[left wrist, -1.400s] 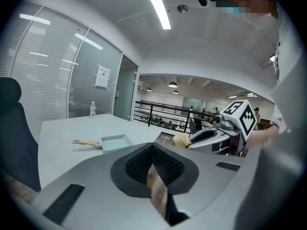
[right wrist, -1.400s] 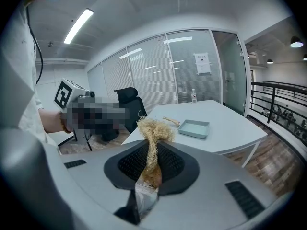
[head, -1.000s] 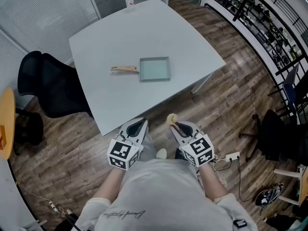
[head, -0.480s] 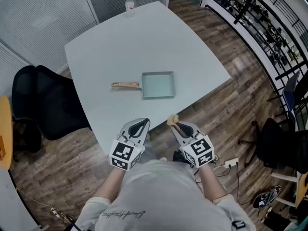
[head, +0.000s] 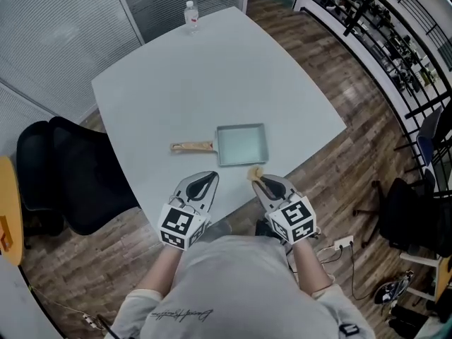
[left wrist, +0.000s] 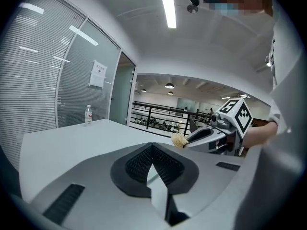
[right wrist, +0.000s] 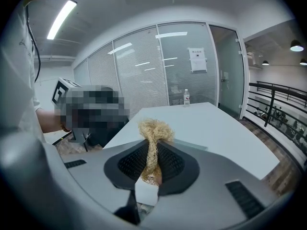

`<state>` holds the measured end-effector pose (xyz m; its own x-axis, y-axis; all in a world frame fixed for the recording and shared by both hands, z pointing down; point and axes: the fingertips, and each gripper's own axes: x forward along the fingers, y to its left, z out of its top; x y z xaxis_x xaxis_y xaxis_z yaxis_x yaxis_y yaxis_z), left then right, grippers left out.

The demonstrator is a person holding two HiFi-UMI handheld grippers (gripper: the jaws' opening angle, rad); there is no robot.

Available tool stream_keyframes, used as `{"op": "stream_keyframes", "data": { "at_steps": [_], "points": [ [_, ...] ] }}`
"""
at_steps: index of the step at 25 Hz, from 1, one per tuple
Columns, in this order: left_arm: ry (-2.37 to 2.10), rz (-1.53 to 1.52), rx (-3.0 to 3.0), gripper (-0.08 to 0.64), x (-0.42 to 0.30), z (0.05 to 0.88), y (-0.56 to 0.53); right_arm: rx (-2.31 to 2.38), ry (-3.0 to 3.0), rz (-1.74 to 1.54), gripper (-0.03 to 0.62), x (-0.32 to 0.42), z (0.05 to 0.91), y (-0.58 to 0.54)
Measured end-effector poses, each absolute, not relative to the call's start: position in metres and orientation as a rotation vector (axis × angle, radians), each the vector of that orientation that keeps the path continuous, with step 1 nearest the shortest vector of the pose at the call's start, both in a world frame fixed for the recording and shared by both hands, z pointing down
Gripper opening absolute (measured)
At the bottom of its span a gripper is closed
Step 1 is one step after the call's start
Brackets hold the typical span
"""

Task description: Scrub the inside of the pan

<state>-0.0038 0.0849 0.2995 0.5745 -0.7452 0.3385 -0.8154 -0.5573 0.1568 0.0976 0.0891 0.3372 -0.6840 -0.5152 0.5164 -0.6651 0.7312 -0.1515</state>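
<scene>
A square pale-green pan (head: pixel 243 144) with a wooden handle (head: pixel 192 147) lies on the grey table (head: pixel 205 69), near its front edge. My left gripper (head: pixel 207 179) hovers just short of that edge, shut with nothing between its jaws (left wrist: pixel 152 153). My right gripper (head: pixel 256 180) is beside it, shut on a tuft of straw-coloured scrubbing fibre (head: pixel 255 173) that sticks out past the fingertips (right wrist: pixel 154 128). In the left gripper view the right gripper (left wrist: pixel 211 133) and its tuft (left wrist: pixel 180 140) show at the right. Only a sliver of the pan's rim (right wrist: pixel 189 144) shows in the right gripper view.
A water bottle (head: pixel 190 14) stands at the table's far corner. A black office chair (head: pixel 70 182) sits left of the table, another chair (head: pixel 417 217) at the right. Railings (head: pixel 381 34) run along the far right; cables and a power strip (head: pixel 340 244) lie on the wooden floor.
The view has moved toward the table: the pan now lies much closer to both grippers. Both grippers keep the same pose, the right still holding the fibre tuft.
</scene>
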Motion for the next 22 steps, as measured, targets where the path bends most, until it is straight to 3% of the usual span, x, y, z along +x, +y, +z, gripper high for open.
{"op": "stream_keyframes", "data": {
  "at_steps": [22],
  "points": [
    [-1.326, 0.343, 2.456, 0.011, -0.018, 0.305, 0.028, 0.838, -2.458, 0.452, 0.067, 0.095, 0.335, 0.027]
  ]
}}
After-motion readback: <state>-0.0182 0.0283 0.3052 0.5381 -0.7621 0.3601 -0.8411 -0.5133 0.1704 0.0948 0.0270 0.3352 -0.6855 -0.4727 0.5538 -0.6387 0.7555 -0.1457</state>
